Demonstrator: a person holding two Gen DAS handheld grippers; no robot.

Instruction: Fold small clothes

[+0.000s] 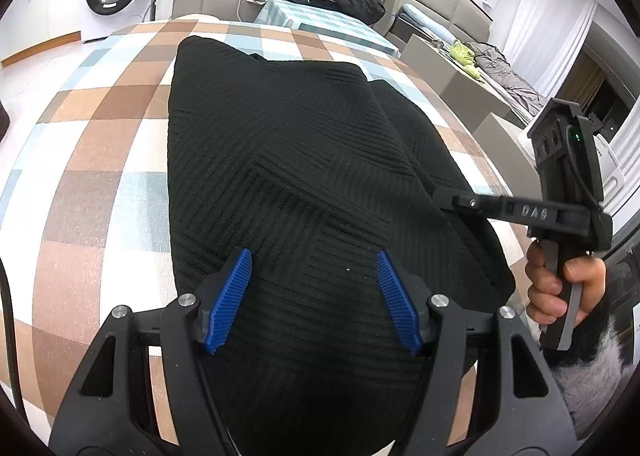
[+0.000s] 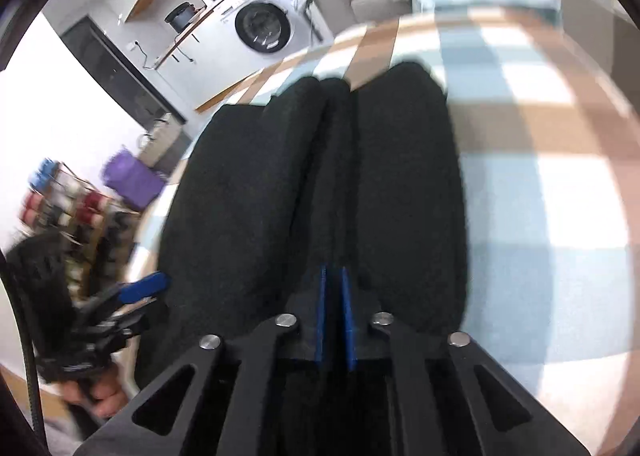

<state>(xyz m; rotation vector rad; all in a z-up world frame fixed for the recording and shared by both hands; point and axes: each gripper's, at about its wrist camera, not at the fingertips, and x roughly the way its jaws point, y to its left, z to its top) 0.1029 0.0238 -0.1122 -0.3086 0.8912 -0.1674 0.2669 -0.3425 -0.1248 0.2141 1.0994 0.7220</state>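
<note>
From your left wrist view, one black knit garment (image 1: 288, 176) lies on the checked cloth (image 1: 88, 144), partly folded, one flap laid over; your left gripper (image 1: 314, 296) hangs half open above its near end, gripping nothing.

From your right wrist view, your right gripper (image 2: 334, 320) has pinched a ridge of that garment between nearly shut jaws. Further folds likely remain.

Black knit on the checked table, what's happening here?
A person holds a gripper in each hand, folding a black ribbed garment on the checked tablecloth. The right gripper has its jaws pinched on a fold along the garment's side edge. The left gripper hangs over the near end with jaws open, holding nothing.
</note>
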